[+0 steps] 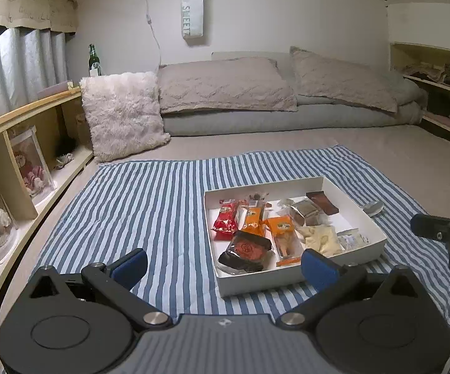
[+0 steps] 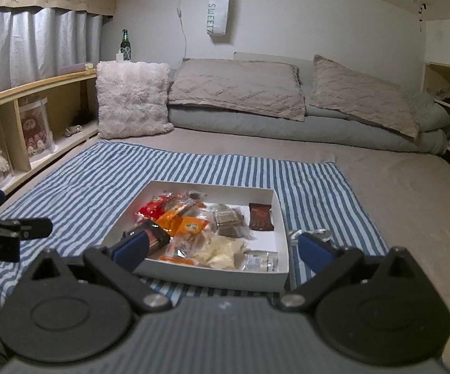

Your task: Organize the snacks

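Observation:
A shallow white box (image 1: 365, 215) (image 2: 282, 218) sits on a blue-and-white striped cloth (image 1: 150, 205) (image 2: 78, 171) and holds several wrapped snacks: a red packet (image 1: 225, 219) (image 2: 151, 210), orange packets (image 1: 279, 226) (image 2: 190, 226), a dark round cake (image 1: 245, 251), a brown bar (image 1: 321, 202) (image 2: 259, 216) and a pale packet (image 1: 320, 238) (image 2: 220, 251). One silver wrapper (image 1: 373, 208) (image 2: 313, 234) lies on the cloth just right of the box. My left gripper (image 1: 225, 265) is open in front of the box. My right gripper (image 2: 223, 249) is open, its fingers straddling the box's near edge.
The cloth lies on a bed with a fluffy white cushion (image 1: 122, 115) (image 2: 133, 99), grey pillows (image 1: 225, 84) (image 2: 237, 87) and a folded duvet behind. A wooden shelf (image 1: 22, 143) with dolls in clear cases runs along the left. Open shelving (image 1: 437, 93) stands at the right.

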The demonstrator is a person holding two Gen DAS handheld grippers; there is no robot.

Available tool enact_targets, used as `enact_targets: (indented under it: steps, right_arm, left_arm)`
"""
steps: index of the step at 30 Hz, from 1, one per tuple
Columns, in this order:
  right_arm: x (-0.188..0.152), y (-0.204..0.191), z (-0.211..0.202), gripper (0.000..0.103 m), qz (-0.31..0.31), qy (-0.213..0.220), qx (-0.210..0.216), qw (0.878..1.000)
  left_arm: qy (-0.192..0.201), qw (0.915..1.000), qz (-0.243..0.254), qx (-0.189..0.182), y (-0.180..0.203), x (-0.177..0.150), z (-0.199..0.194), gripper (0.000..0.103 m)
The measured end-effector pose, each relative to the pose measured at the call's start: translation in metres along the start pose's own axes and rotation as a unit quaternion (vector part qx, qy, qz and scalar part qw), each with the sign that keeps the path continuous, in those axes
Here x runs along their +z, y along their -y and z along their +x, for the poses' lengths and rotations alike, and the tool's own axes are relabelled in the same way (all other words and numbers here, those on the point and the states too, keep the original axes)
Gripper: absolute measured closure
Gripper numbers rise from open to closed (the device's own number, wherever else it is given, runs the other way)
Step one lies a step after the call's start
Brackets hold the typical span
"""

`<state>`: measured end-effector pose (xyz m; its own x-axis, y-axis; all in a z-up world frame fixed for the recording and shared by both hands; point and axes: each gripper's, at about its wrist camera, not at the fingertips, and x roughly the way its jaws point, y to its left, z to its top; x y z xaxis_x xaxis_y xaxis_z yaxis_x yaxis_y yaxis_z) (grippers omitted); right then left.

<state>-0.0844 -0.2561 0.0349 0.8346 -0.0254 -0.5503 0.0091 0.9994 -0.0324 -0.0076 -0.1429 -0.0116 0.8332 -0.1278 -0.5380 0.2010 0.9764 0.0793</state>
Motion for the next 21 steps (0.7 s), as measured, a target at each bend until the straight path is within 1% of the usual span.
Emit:
enact_targets:
  steps: [6, 21]
  right_arm:
    - [0.0, -0.002, 0.007, 0.001, -0.005, -0.004, 0.0, 1.0]
    - [0.002, -0.004, 0.015, 0.001, 0.002, -0.008, 0.003, 1.0]
  left_arm:
    - [-0.006, 0.9999, -0.01, -0.003, -0.005, -0.001, 0.004, 0.0]
    - [0.0, 0.9998, -0.02, -0.005, -0.013, -0.001, 0.006, 0.0]
